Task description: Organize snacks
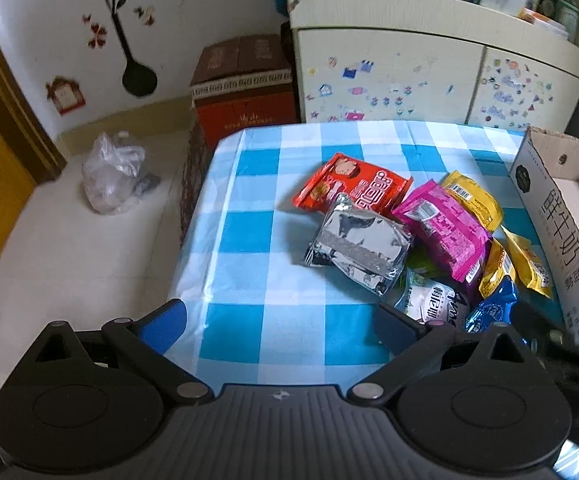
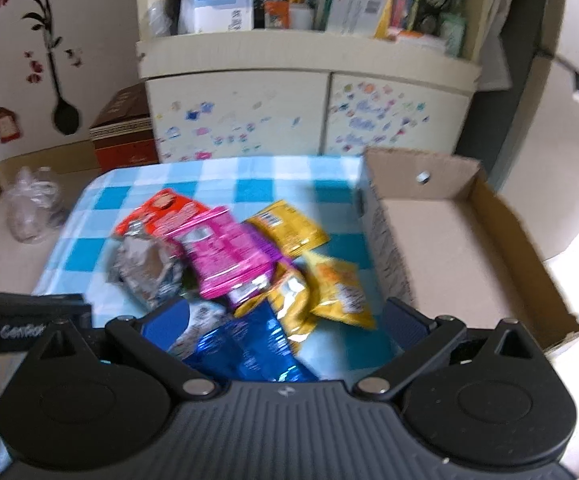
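Both your grippers, left gripper (image 1: 279,322) and right gripper (image 2: 285,322), hover spread wide and empty over the tablecloth's (image 1: 249,216) near edge, angled down at the snack pile (image 1: 409,236) beside the cardboard box (image 2: 441,248) at its right edge.

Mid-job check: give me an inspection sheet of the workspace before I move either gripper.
Surface: blue-and-white checked tablecloth, bare on its left side.
Job's things: snack packets in an overlapping pile: red packet, silver packet, pink packet, blue packet, several yellow ones; cardboard box to the right, nothing seen inside.
Clutter: nothing seen on the table.
Grippers: left gripper and right gripper both open, holding nothing.
Cables: nothing seen.
Surroundings: stickered cabinet, red carton, plastic bag on the floor.
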Demonstrator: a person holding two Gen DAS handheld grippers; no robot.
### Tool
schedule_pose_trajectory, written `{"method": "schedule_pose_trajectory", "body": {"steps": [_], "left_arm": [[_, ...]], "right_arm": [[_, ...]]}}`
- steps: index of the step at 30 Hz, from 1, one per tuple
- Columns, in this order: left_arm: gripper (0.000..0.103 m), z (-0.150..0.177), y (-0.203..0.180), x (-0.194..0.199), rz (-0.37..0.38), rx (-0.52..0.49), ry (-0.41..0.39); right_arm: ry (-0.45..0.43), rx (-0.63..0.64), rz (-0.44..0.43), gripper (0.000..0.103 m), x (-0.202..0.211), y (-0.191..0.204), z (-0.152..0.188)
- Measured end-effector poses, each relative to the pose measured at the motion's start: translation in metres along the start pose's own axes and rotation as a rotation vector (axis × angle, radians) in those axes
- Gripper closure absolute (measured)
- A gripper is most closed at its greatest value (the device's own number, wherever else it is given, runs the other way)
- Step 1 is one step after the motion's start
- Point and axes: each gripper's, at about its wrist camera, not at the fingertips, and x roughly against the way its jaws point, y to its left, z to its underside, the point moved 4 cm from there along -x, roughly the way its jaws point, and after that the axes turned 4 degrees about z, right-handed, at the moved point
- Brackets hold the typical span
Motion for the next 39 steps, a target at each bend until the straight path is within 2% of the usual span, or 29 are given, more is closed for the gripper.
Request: {"method": "schedule_pose_trajectory", "body": {"steps": [3, 5, 8, 12, 17, 25, 29, 34, 36, 37, 39], "left_arm": [[0.001, -0.001, 0.007, -0.004, -0.005, 0.028, 0.004], [0.001, -0.003, 0.013, -0.007, -0.002, 0.057, 0.006], [0.001, -0.005, 0.020, -0.010, 0.027, 0.110, 0.011], [0.001, -0.006, 0.020, -0.015, 0.104, 0.157, 0.024], [0.001, -0.005, 0.018, -0.022, 0.139, 0.181, 0.034], [0.001, -0.002, 0.015, -0.036, 0.181, 0.198, 0.052], [0.001, 0.000, 0.015, -0.043, 0.227, 0.244, 0.076], [0.001, -0.001, 0.006, -0.046, 0.233, 0.210, 0.060], [0.001, -0.001, 0.003, -0.047, 0.238, 0.200, 0.057], [0.001, 0.000, 0.002, -0.048, 0.240, 0.196, 0.055], [0.001, 0.000, -0.001, -0.050, 0.244, 0.184, 0.053]], "right_arm": [[0.004, 0.019, -0.063, 0.003, 0.003, 0.001, 0.005], [0.011, 0.011, -0.119, 0.010, 0.005, -0.001, 0.009], [0.032, -0.012, -0.192, 0.012, 0.007, -0.008, 0.018], [0.040, -0.012, -0.221, 0.017, 0.005, -0.013, 0.027], [0.074, -0.033, -0.236, 0.021, -0.004, -0.018, 0.039], [0.068, -0.067, -0.230, 0.018, -0.025, -0.014, 0.036], [0.071, -0.027, -0.210, 0.014, -0.038, -0.005, 0.039], [0.070, 0.019, -0.172, 0.015, -0.048, 0.001, 0.044], [0.077, 0.028, -0.172, 0.027, -0.047, 0.001, 0.046], [0.084, 0.024, -0.183, 0.038, -0.047, 0.000, 0.046], [0.108, 0.002, -0.225, 0.046, -0.043, -0.004, 0.047]]}}
